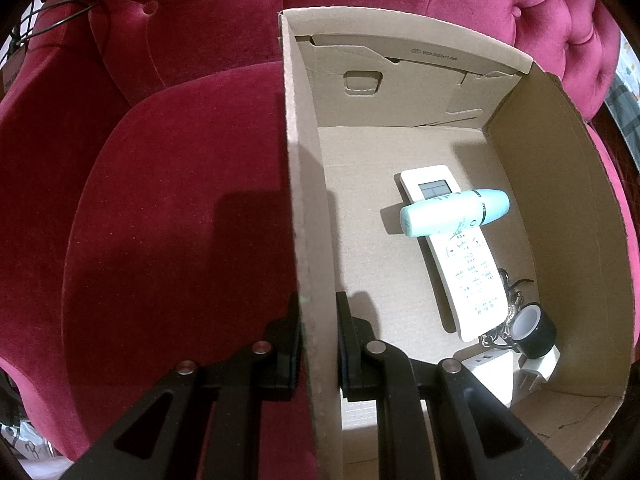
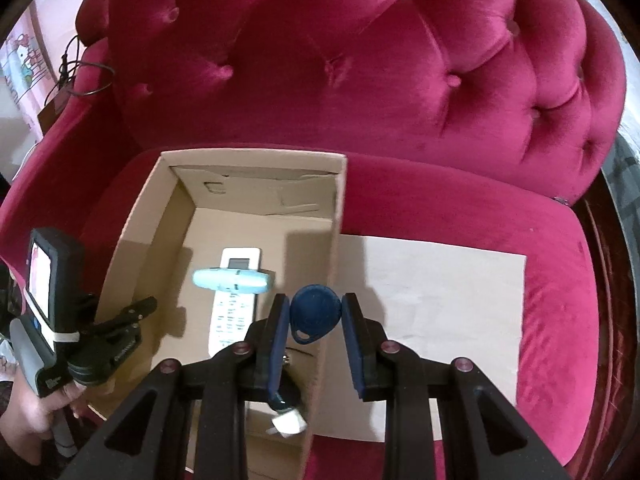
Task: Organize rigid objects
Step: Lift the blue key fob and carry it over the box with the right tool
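Pinching box wall (image 1: 308,240): left hand-held gripper (image 1: 318,336); right hand-held gripper (image 2: 316,316) grips blue fob (image 2: 314,314).

Matt cardboard box (image 1: 400,152) on plush velvet sofa (image 2: 360,60).

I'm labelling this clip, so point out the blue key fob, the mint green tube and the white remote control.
blue key fob (image 2: 316,310), right wrist view, centre of its round face.
mint green tube (image 1: 452,213), left wrist view, middle of its body.
white remote control (image 1: 474,272), left wrist view, on the button area.
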### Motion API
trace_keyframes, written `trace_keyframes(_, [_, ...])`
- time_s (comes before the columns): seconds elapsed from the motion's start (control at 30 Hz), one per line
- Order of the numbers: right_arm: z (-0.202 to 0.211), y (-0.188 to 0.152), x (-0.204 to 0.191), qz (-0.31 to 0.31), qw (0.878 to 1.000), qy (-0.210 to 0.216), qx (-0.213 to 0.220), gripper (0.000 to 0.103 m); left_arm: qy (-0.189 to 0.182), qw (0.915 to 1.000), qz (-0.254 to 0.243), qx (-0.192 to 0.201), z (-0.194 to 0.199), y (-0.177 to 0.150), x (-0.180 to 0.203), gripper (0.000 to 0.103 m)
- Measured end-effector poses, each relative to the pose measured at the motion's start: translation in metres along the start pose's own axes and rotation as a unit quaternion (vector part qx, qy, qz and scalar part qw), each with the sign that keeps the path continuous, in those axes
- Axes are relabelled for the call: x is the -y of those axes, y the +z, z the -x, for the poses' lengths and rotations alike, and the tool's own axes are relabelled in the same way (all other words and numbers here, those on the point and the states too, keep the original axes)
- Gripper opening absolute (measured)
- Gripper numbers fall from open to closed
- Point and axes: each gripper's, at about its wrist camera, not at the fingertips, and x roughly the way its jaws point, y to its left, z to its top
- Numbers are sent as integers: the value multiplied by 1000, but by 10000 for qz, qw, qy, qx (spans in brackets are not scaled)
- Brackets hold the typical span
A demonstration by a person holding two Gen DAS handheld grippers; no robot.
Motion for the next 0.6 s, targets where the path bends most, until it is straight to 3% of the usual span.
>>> trace_keyframes(0.6, [-50, -7, -43, 116, 9989, 151, -435, 28, -7, 10000, 6, 2, 0, 0, 0, 15])
